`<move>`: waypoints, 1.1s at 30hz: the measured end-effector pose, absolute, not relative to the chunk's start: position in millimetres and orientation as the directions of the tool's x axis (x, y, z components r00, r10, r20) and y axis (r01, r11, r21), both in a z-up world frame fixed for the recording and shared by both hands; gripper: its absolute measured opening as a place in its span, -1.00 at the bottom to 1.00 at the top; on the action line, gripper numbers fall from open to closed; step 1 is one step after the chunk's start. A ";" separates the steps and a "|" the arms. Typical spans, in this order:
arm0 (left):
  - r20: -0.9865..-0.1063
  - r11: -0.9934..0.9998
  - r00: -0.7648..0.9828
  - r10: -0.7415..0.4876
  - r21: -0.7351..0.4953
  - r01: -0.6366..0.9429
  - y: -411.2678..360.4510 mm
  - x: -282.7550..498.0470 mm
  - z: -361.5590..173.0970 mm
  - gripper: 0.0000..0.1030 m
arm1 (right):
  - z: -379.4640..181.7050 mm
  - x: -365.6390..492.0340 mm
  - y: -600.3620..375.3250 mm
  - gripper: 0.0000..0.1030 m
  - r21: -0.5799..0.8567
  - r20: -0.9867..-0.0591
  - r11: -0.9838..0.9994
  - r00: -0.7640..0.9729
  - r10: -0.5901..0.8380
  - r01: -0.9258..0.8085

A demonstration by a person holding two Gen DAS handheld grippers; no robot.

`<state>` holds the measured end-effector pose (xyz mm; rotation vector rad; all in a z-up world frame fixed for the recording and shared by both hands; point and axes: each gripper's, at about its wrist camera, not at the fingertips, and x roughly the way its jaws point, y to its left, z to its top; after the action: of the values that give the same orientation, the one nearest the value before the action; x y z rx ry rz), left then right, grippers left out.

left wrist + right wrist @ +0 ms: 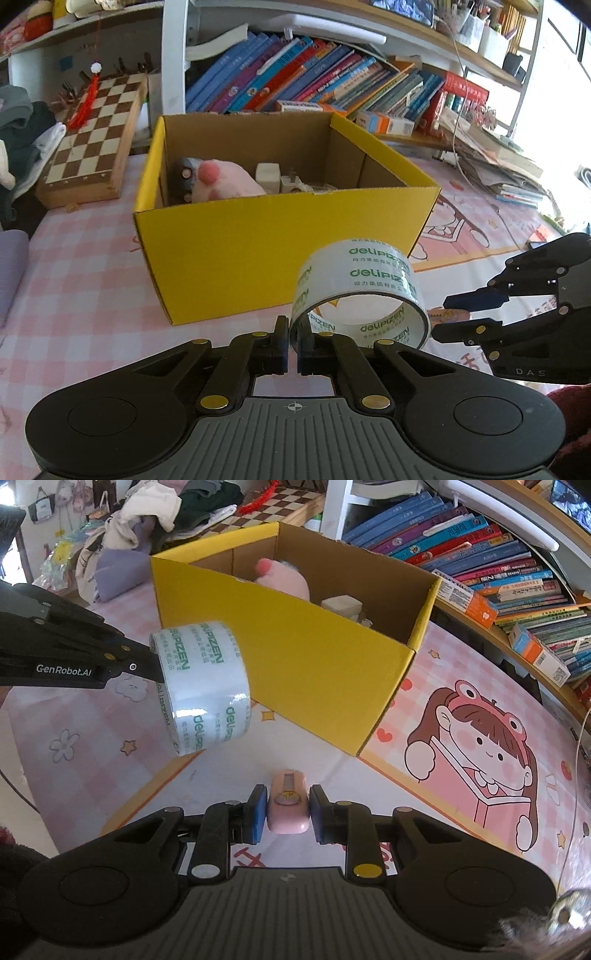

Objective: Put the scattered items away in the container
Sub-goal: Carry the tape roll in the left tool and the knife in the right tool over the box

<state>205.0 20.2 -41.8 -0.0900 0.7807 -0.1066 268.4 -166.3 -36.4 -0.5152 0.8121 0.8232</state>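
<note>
A roll of clear tape (360, 295) printed with green lettering is pinched by its wall between the nearly closed fingers of the left gripper (294, 345) and is held up off the tabletop (92, 288), just in front of the yellow cardboard box (280, 236). In the right wrist view the same roll (201, 686) is seen hanging clear of the pink checked cloth, beside the box's near yellow wall (314, 672).

The right gripper (287, 814) is set low over the tabletop with its blue-padded fingers (258, 812) partly open on either side of a small pink oblong item (288, 806). The left pad is seen touching or almost touching it, while a slim gap is left at the right pad; whether it is gripped cannot be told. The item lies on the cloth, near the box's closest corner but outside it.

Inside the box a pink plush toy (221, 181), a grey object (184, 175) and a white block (269, 176) are seen. A chessboard (96, 136) is propped to the left of the box, and rows of books (314, 77) are shelved behind it.
</note>
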 end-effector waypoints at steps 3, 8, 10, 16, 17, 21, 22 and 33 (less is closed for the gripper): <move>-0.682 0.991 0.720 -0.129 -0.121 0.063 21.7 198.7 -34.4 -0.95 | -28.9 263.9 -165.7 -0.55 -0.093 -0.791 0.580 0.414 0.450 -0.809; -0.643 0.989 0.753 -0.142 -0.130 0.075 24.8 189.7 -16.7 -0.95 | -10.0 260.0 -164.7 -0.55 -0.074 -0.768 0.576 0.415 0.488 -0.814; -0.620 0.987 0.770 -0.152 -0.139 0.082 26.4 187.6 -6.8 -0.95 | 0.4 259.2 -164.0 -0.55 -0.073 -0.752 0.574 0.423 0.506 -0.816; -0.539 0.984 0.826 -0.168 -0.146 0.105 31.1 188.1 24.9 -0.95 | 37.5 262.0 -162.9 -0.55 -0.087 -0.684 0.572 0.466 0.561 -0.816; -0.529 0.984 0.832 -0.168 -0.146 0.106 32.5 190.4 28.5 -0.95 | 44.4 263.5 -162.9 -0.55 -0.090 -0.670 0.572 0.475 0.571 -0.815; -0.492 0.983 0.855 -0.167 -0.146 0.108 38.2 199.6 42.6 -0.95 | 68.5 273.7 -161.6 -0.55 -0.115 -0.620 0.572 0.508 0.597 -0.812; -0.482 0.983 0.860 -0.166 -0.146 0.108 39.7 201.9 46.2 -0.95 | 73.3 277.2 -161.0 -0.55 -0.122 -0.610 0.572 0.516 0.602 -0.811; -0.469 0.992 0.877 -0.108 -0.105 0.067 52.0 240.8 52.0 -0.95 | 82.4 328.0 -137.4 -0.55 -0.165 -0.574 0.564 0.543 0.612 -0.809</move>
<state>240.8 52.0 52.0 -0.0865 0.4935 -0.0914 328.0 -137.4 82.4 -0.4434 0.4920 0.8770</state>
